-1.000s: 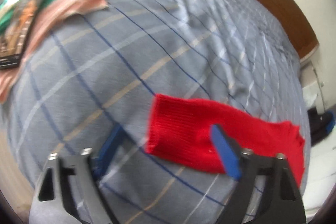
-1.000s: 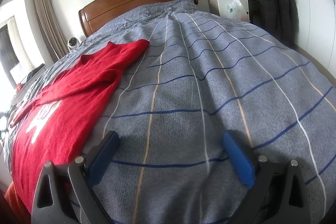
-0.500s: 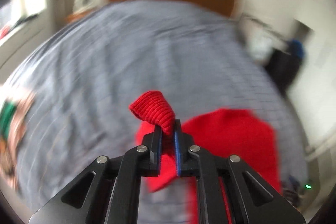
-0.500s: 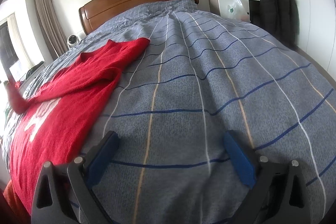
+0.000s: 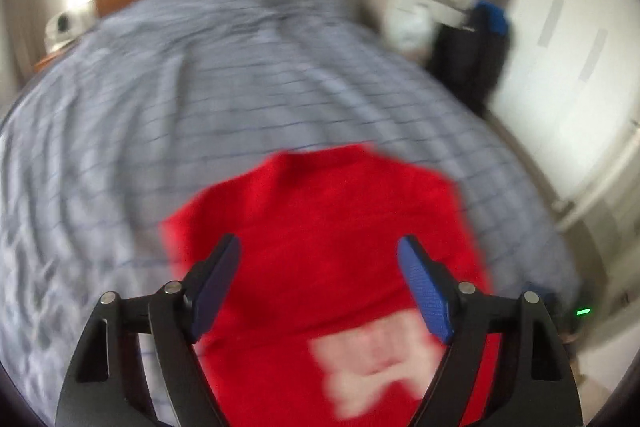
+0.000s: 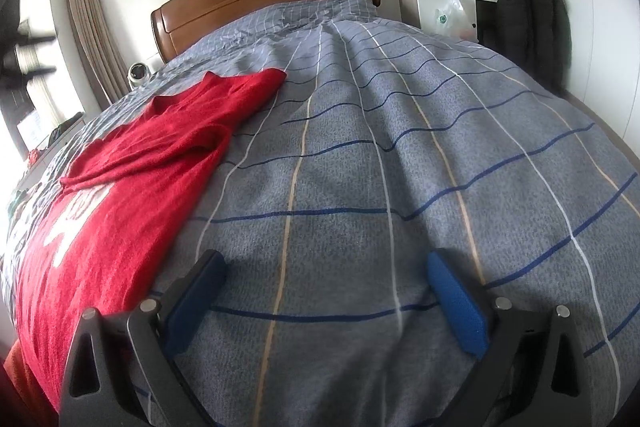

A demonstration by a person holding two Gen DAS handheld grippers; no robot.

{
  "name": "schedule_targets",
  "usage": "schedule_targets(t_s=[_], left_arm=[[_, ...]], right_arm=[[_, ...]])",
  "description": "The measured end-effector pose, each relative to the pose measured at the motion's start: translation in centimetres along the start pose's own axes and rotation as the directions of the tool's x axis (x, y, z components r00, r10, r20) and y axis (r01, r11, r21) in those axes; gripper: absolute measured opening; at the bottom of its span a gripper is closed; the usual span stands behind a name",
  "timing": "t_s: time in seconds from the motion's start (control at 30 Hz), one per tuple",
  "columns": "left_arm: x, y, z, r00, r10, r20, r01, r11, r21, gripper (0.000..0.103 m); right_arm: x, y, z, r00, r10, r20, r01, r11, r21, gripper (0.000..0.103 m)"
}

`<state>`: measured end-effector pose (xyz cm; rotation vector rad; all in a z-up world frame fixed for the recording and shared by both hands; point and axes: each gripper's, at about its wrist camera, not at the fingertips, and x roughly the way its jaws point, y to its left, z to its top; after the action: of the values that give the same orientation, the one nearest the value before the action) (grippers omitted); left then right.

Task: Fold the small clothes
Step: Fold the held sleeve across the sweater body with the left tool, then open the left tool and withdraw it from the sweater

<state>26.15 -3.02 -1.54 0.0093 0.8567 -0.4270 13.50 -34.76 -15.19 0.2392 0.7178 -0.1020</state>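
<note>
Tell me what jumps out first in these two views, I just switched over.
The red sweater dominates: it lies spread on the left part of the grey checked bedspread, one sleeve folded across its body above the white lettering. The left claw hangs open right over it, holding nothing; that view is motion-blurred. The right claw is open too, over bare bedspread beside the sweater.

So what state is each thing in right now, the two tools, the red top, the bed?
Left tool: open, holding nothing, above the sweater.
Right tool: open, empty, over bare bedspread.
Red sweater: flat on the bed, one sleeve folded across its body.
Bedspread: spread out, slightly wrinkled.
Black jacket: hanging by the wall.
</note>
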Motion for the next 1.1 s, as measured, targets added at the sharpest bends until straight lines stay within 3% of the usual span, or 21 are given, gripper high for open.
schedule_targets(t_s=[0.07, 0.17, 0.27, 0.43, 0.5, 0.53, 0.57, 0.6, 0.77, 1.1], left_arm=[[-0.6, 4.8, -3.0, 0.997, 0.071, 0.008, -0.070, 0.997, -0.022, 0.081], [-0.6, 8.0, -7.2, 0.996, 0.078, -0.034, -0.078, 0.997, -0.009, 0.077], [0.7, 8.2, -10.1, 0.994, 0.064, -0.083, -0.062, 0.998, 0.024, 0.074], [4.7, 5.2, -10.8, 0.992, 0.099, -0.076, -0.092, 0.992, 0.090, 0.070], [5.7, 5.0, -10.7, 0.989, 0.132, -0.068, -0.127, 0.989, 0.081, 0.057], [6.5, 5.0, -10.6, 0.987, 0.154, -0.056, -0.150, 0.987, 0.058, 0.042], [7.0, 5.6, -10.7, 0.985, 0.165, -0.042, -0.163, 0.986, 0.040, 0.012], [7.2, 6.1, -11.1, 0.982, 0.184, -0.034, -0.184, 0.983, 0.011, 0.005], [6.1, 7.6, -13.0, 0.986, 0.166, 0.013, -0.163, 0.979, -0.124, 0.003], [5.2, 7.0, -13.7, 0.979, 0.204, 0.007, -0.203, 0.975, -0.095, 0.009]], right_arm=[[0.0, 0.0, -0.1, 1.000, 0.001, 0.007, -0.001, 1.000, -0.001, 0.100], [-0.1, 0.0, -0.2, 1.000, -0.002, 0.013, 0.002, 1.000, -0.003, 0.100], [-0.1, 0.0, -0.2, 1.000, -0.005, 0.014, 0.005, 1.000, -0.005, 0.100], [-0.1, 0.2, -0.2, 1.000, -0.015, 0.007, 0.015, 1.000, -0.011, 0.100], [0.0, 0.3, -0.1, 1.000, -0.020, 0.003, 0.020, 1.000, -0.014, 0.100], [0.0, 0.3, 0.0, 1.000, -0.022, 0.001, 0.022, 1.000, -0.015, 0.100], [0.1, 0.4, 0.0, 1.000, -0.024, 0.000, 0.024, 1.000, -0.016, 0.100], [0.1, 0.4, 0.0, 1.000, -0.025, -0.001, 0.025, 1.000, -0.017, 0.100], [0.2, 0.4, 0.1, 1.000, -0.030, -0.002, 0.030, 0.999, -0.020, 0.100], [0.3, 0.4, 0.1, 1.000, -0.028, 0.002, 0.028, 0.999, -0.019, 0.100]])
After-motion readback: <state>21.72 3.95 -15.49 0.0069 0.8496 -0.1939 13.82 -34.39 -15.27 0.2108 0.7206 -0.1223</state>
